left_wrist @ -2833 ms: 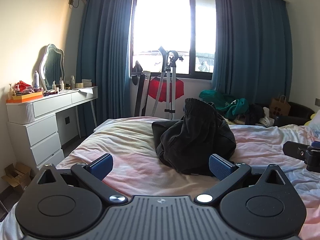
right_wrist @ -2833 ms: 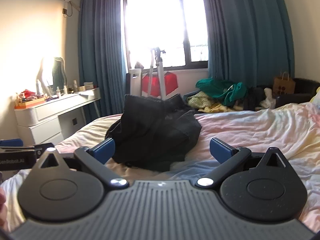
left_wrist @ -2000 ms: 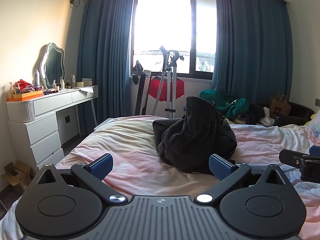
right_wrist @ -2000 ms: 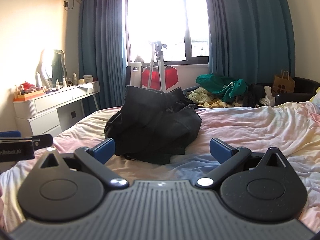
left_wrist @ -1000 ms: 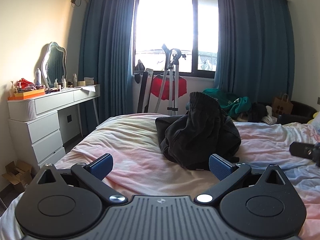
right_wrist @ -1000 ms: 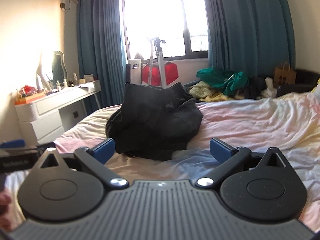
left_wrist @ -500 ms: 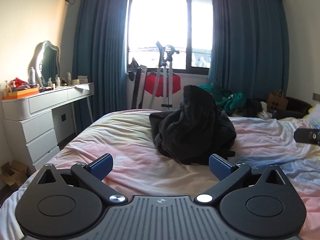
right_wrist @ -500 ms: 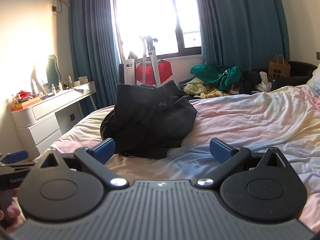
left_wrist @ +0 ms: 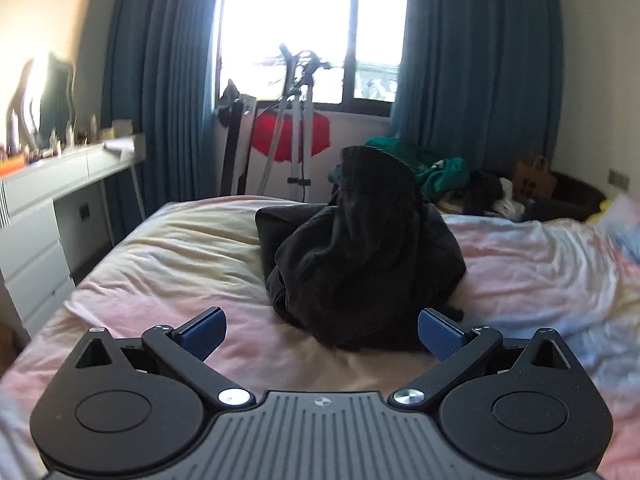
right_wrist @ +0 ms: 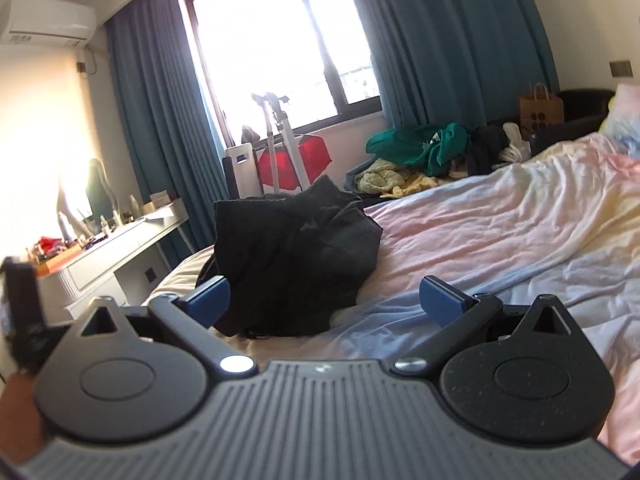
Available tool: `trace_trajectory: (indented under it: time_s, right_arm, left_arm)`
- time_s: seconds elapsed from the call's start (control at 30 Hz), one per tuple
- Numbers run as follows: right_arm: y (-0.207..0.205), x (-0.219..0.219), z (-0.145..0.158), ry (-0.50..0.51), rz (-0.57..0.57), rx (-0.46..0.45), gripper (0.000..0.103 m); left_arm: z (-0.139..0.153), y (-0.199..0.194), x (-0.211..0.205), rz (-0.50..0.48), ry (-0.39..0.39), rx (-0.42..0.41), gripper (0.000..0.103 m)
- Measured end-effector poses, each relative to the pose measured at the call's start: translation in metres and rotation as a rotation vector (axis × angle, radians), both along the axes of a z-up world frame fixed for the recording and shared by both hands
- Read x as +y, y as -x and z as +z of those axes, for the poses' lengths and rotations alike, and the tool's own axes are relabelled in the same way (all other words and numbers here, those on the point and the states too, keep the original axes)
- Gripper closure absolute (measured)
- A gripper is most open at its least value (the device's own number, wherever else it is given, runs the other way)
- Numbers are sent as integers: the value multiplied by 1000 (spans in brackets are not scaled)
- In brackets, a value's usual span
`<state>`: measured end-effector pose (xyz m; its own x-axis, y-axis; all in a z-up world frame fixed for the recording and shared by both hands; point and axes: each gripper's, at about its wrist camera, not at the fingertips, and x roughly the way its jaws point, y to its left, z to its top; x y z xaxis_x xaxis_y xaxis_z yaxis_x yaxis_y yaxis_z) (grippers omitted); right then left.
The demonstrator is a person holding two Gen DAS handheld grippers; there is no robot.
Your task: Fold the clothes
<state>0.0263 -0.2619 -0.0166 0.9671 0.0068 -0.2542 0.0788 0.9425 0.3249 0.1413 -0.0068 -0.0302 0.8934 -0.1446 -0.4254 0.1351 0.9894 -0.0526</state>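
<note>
The left tool [left_wrist: 322,331] is hovering low over the bed [left_wrist: 168,264] with its blue-padded fingers [left_wrist: 202,331] spread wide apart and gripping nothing. Just beyond them, a crumpled black garment [left_wrist: 360,256] is sitting in a heap on the pink and cream sheet, its ribbed hem standing up at the top of the pile. The garment is lying ahead of the fingers, between their lines, but the pads are not touching it.

The right tool [right_wrist: 325,295] is likewise standing spread, its jaws apart and holding nothing, tilted a little so the room is leaning in its view. The same black garment [right_wrist: 292,256] is resting ahead of its left finger, near the foot corner of the bed [right_wrist: 500,232]. At the far left edge of that view, a dark part of the left tool [right_wrist: 24,304] is showing, blurred.

Beyond the bed, a white worktop [left_wrist: 60,176] with drawers is carrying a mirror and small bottles. A garment steamer stand [left_wrist: 298,120] with something red behind it is standing under the window [left_wrist: 312,28], between dark blue curtains [left_wrist: 160,80]. A pile of green and yellow clothes [right_wrist: 416,152] and a brown paper bag [right_wrist: 540,106] are sitting along the wall to the right.
</note>
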Motion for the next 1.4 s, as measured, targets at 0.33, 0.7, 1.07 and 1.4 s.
trace_trajectory:
  time_s: [0.33,0.7,1.07,1.4]
  right_arm:
    - [-25,-13,-20,-47,16,67,0]
    - [-51,-18,-50,-103,46,134,0]
    - [-63,-16,-62,-80,36,168,0]
    - [-69,-5,-79,-73,40,185,0]
  left_arm:
    - [4,-91,-43,5,-93,-63,0]
    - [6,-155,-117,-54,-237,-173,0]
    - [9,-206,-171,61,-437,-116,39]
    - [38,-132,-160,13,-435,-150,84]
